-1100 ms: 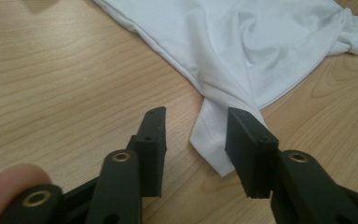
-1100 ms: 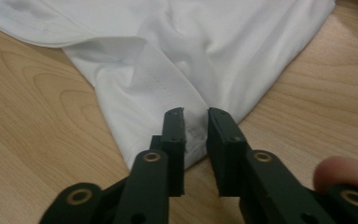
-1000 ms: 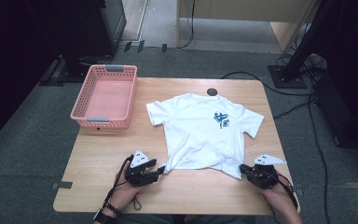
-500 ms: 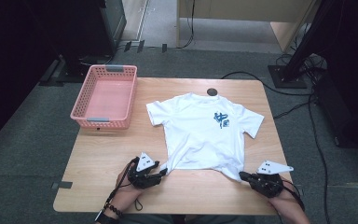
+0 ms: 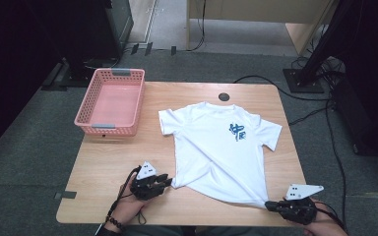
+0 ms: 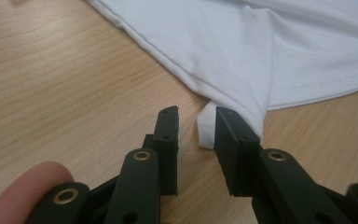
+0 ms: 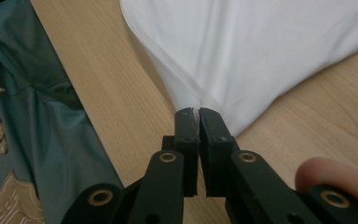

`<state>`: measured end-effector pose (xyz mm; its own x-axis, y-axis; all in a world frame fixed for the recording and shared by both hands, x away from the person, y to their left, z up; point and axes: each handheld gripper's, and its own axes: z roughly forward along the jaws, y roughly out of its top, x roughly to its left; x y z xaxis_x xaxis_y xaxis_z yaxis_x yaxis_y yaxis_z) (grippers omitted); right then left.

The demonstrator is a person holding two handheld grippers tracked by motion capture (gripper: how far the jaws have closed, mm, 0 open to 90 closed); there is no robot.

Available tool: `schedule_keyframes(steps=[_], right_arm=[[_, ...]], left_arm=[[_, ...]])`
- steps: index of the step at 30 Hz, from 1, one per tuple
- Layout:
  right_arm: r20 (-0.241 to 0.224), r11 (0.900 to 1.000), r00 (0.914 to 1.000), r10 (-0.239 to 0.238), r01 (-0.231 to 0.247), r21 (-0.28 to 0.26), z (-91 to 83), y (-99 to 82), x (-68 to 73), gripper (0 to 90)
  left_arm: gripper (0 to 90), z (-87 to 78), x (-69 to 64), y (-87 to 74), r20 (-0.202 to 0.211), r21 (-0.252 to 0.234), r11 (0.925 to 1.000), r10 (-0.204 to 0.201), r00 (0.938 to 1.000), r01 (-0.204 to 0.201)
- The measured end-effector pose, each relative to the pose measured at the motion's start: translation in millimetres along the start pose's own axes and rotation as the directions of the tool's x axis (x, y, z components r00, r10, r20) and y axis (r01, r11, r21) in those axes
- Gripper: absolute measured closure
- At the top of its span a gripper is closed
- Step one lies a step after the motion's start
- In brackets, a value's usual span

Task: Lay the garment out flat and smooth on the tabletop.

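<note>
White T-shirt (image 5: 219, 147) spread flat on the wooden table (image 5: 108, 162), blue print up, collar toward the far edge, hem toward the near edge. Left gripper (image 5: 163, 183) at the hem's left corner, low over the tabletop. Jaws just been closing, a gap left between them in the left gripper view; hem corner (image 6: 208, 126) poking into that gap and lying against the inner face of one jaw, the other jaw apart from the cloth. Not pinched, as far as that view allows. Right gripper (image 5: 271, 205) at the hem's right corner, by the near table edge. Jaws pressed together on a thin pinch of white fabric (image 7: 193, 100), cloth fanning out ahead of the tips and drawn taut into a point. Rest of the shirt beyond and between the two grippers, creased diagonally toward the right one. Pink basket (image 5: 110, 105) well ahead of the left gripper, at the far left of the table, apart from the shirt.
</note>
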<state>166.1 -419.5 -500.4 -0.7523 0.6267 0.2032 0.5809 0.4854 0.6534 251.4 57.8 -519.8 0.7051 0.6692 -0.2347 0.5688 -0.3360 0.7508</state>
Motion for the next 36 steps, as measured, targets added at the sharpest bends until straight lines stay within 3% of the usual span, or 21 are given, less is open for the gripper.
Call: schedule_keyframes(steps=[4, 7, 9, 11, 14, 16, 18, 21, 23, 24, 27, 30, 33, 36], right_arm=[[-0.016, 0.9996, 0.9995, 0.027, -0.027, -0.001, -7.2, -5.4, -6.1, 75.0], [0.013, 0.9928, 0.9962, 0.086, -0.085, -0.085, -15.2, -6.1, -13.8, 68.5], [0.036, 0.9847, 0.9923, 0.118, -0.112, -0.133, -17.4, -3.0, -16.0, 64.7], [0.064, 0.9804, 0.9903, 0.123, -0.111, -0.162, -16.5, 1.4, -15.4, 64.1], [0.088, 0.9772, 0.9877, 0.129, -0.112, -0.18, -11.9, 5.7, -14.6, 63.6], [0.099, 0.9761, 0.9855, 0.138, -0.118, -0.182, -7.5, 6.4, -14.7, 63.3], [0.116, 0.9744, 0.9822, 0.148, -0.124, -0.187, -3.5, 6.1, -16.3, 63.3], [0.138, 0.9622, 0.9716, 0.193, -0.159, -0.221, -0.2, 8.6, -15.9, 63.3], [0.141, 0.9597, 0.9721, 0.187, -0.15, -0.237, 4.1, 15.4, -8.3, 62.5], [0.149, 0.9623, 0.9747, 0.167, -0.129, -0.24, 8.0, 20.2, -2.1, 61.6], [0.17, 0.9709, 0.9793, 0.111, -0.07, -0.229, 24.5, 36.6, 18.7, 60.5], [0.161, 0.9693, 0.9802, 0.115, -0.075, -0.234, 44.7, 50.5, 34.1, 60.3], [0.156, 0.9731, 0.9814, 0.112, -0.076, -0.217, 66.4, 60.6, 46.5, 57.7], [0.175, 0.9781, 0.9814, 0.079, -0.043, -0.204, 82.7, 68.5, 56.3, 54.9]], left_arm=[[67.2, -5.1, 5.1, -3.0, 0.087, 0.016, 0.9995, -0.027, 0.9959, 0.026], [58.2, -5.0, 4.2, -2.6, 0.066, -0.001, 0.9993, -0.038, 0.9971, 0.038], [50.0, -4.2, -3.9, -2.0, 0.024, -0.024, 0.9996, 0.016, 0.9996, -0.016], [42.1, -2.4, -11.3, -1.9, 0.02, -0.025, 0.998, 0.058, 0.9981, -0.057], [41.7, 2.7, -21.9, -3.6, -0.011, 0.0, 0.991, 0.134, 0.991, -0.134], [45.3, 4.9, -25.5, -3.3, -0.033, 0.009, 0.9865, 0.164, 0.986, -0.164], [52.0, 6.4, -27.4, -2.5, -0.026, -0.001, 0.9857, 0.168, 0.9854, -0.168], [58.2, 10.5, -31.2, -0.7, -0.03, 0.022, 0.9801, 0.198, 0.9798, -0.197], [57.5, 12.1, -30.8, 0.6, -0.019, 0.018, 0.9819, 0.189, 0.9818, -0.188], [52.1, 12.2, -29.3, 1.5, -0.018, 0.014, 0.9839, 0.178, 0.9838, -0.178], [44.3, 9.2, -19.7, 4.5, 0.0, -0.021, 0.9947, 0.1, 0.9949, -0.1], [40.9, 5.4, -8.5, 7.4, -0.031, -0.061, 0.9974, 0.035, 0.9989, -0.037], [37.5, 5.0, 4.3, 13.9, -0.08, -0.086, 0.996, -0.031, 0.9963, 0.024], [37.0, 6.6, 16.8, 23.6, -0.132, -0.114, 0.9897, -0.102, 0.986, 0.087]])
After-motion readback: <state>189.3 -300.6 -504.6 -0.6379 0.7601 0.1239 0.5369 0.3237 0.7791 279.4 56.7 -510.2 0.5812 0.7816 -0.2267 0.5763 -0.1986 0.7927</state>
